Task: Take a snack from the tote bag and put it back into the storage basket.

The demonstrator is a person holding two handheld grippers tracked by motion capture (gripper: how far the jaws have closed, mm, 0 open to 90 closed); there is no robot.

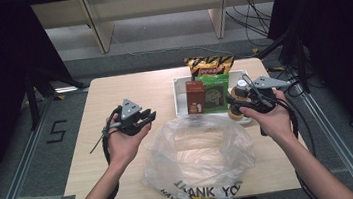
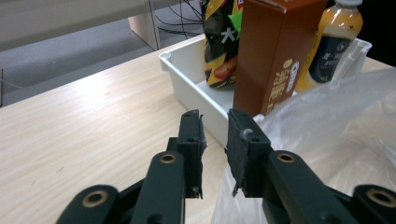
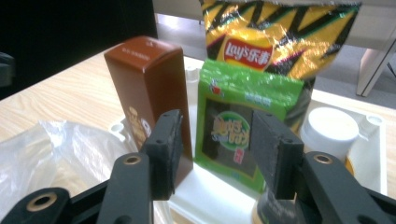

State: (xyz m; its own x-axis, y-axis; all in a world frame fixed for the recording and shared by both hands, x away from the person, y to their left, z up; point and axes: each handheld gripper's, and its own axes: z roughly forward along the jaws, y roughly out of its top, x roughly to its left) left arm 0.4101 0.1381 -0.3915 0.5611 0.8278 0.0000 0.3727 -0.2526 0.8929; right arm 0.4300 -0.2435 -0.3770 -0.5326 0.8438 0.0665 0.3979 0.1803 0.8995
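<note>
Bag (image 1: 198, 152): clear thin plastic, crinkled, mouth gaping wide, slumped on the counter (image 1: 113, 94) at the near edge, printed end hanging over it. Counter is pale wood laminate, matte, straight edges; left half bare, plenty of room there.

Left gripper (image 1: 147, 117) hovers just beside the bag's left rim, jaws spread a little, nothing between the pads. In the left gripper view the bag film (image 2: 336, 116) sits right of the jaws, not pinched.

Right gripper (image 1: 231, 100) is at the bag's far right rim, in front of the tray (image 1: 178, 97), jaws spread, gripping nothing.

Tray: white rigid plastic, rounded corners, touching the bag's far side. Inside: brown carton (image 3: 149, 93), upright, glossy; green foil pouch (image 3: 243, 116) beside it; yellow chip bag (image 3: 275, 37) behind; bottle (image 2: 334, 42) with white cap at the right end. Tight packing, little gap between items.
</note>
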